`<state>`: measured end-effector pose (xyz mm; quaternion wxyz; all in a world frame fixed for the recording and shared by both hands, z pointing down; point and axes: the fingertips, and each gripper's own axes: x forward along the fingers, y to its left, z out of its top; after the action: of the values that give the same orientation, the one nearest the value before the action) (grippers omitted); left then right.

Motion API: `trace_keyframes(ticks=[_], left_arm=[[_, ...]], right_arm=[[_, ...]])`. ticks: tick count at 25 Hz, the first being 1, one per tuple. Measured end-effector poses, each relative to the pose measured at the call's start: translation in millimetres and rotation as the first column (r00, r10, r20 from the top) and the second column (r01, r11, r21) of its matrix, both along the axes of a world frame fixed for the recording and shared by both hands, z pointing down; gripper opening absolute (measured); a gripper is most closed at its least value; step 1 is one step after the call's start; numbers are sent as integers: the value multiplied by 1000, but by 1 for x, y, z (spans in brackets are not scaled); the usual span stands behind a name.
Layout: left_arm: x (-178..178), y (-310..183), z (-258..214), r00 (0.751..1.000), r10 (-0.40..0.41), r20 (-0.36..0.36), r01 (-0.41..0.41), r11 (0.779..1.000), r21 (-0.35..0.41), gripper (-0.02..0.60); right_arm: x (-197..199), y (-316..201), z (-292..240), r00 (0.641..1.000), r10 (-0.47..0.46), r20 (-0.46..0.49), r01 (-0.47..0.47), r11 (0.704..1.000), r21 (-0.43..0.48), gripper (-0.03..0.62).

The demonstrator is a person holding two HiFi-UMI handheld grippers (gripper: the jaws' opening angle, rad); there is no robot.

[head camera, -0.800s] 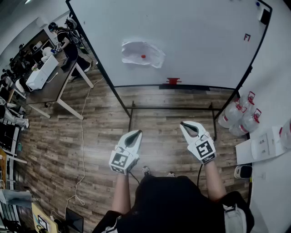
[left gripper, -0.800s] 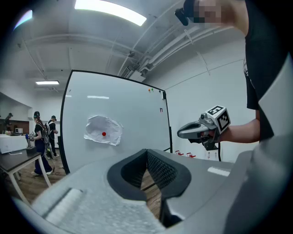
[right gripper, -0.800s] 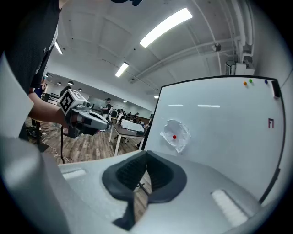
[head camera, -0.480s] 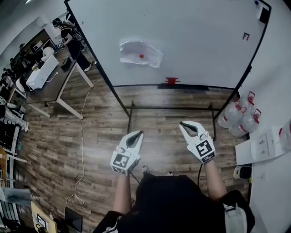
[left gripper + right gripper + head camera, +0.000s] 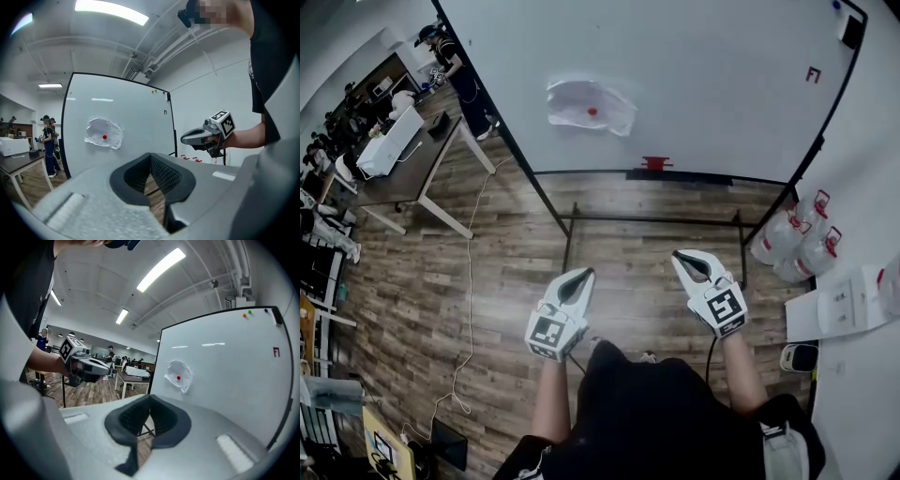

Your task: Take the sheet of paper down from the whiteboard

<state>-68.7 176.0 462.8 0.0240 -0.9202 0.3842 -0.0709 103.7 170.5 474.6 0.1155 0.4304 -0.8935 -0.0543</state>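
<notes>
Nothing of the task has moved since the earlier frames: only a person point(image 5: 457, 64) past the board's left edge has walked on. Both grippers hang where they were, over the wood floor point(image 5: 506, 244) and well apart from the board point(image 5: 722, 84).

Left gripper point(image 5: 584, 273) and right gripper point(image 5: 679, 255) each have their jaws closed tip to tip, holding nothing. The paper point(image 5: 591, 105) is crumpled and sits on the board's left half, pinned through its middle by a red magnet point(image 5: 592, 112).

Likely risks: closed jaws would only push or scuff the paper, so they must open first. Pulling the paper while the magnet is on it could tear it, and a loosened magnet could drop to the floor.

Only the head view shows the gap to the board, its stand and a red item point(image 5: 656, 165) on its bottom edge. The left gripper view shows the paper's ragged outline nearly face-on. The right gripper view alone shows small coloured magnets point(image 5: 247, 313) at the board's top right corner
</notes>
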Motion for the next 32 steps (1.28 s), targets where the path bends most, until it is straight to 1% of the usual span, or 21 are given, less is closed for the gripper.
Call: trace_keyframes(ticks=[2, 7, 10, 13, 16, 20, 26, 32], left_arm=[[-2, 0, 2, 1000, -7, -4, 7, 1000, -6, 12], [-4, -3, 19, 1000, 8, -29, -10, 998, -64, 11], [-7, -15, 26, 999, -3, -34, 0, 997, -73, 11], [-9, -27, 25, 999, 1, -55, -5, 998, -65, 11], [-8, -45, 26, 998, 20, -65, -24, 997, -69, 11], [-6, -71, 28, 997, 43, -68, -48, 996, -75, 11], [-14, -112, 29, 994, 69, -79, -76, 993, -86, 11], [-23, -155, 29, 993, 82, -86, -90, 992, -87, 11]], right_arm=[[0, -1, 4, 1000, -3, 4, 3, 1000, -15, 3], [-9, -3, 11, 1000, -27, -3, 27, 999, -37, 3], [-15, -10, 13, 999, -32, -16, 31, 999, -44, 3], [-19, -16, 16, 999, -27, -28, 25, 998, -49, 3], [-16, -31, 17, 999, 7, -35, -9, 999, -53, 3], [-12, -57, 8, 999, 47, 6, -46, 997, -55, 3], [-24, -97, 5, 998, 57, -37, -59, 998, -39, 3], [-34, -134, 11, 996, 67, -51, -70, 996, -50, 3]])
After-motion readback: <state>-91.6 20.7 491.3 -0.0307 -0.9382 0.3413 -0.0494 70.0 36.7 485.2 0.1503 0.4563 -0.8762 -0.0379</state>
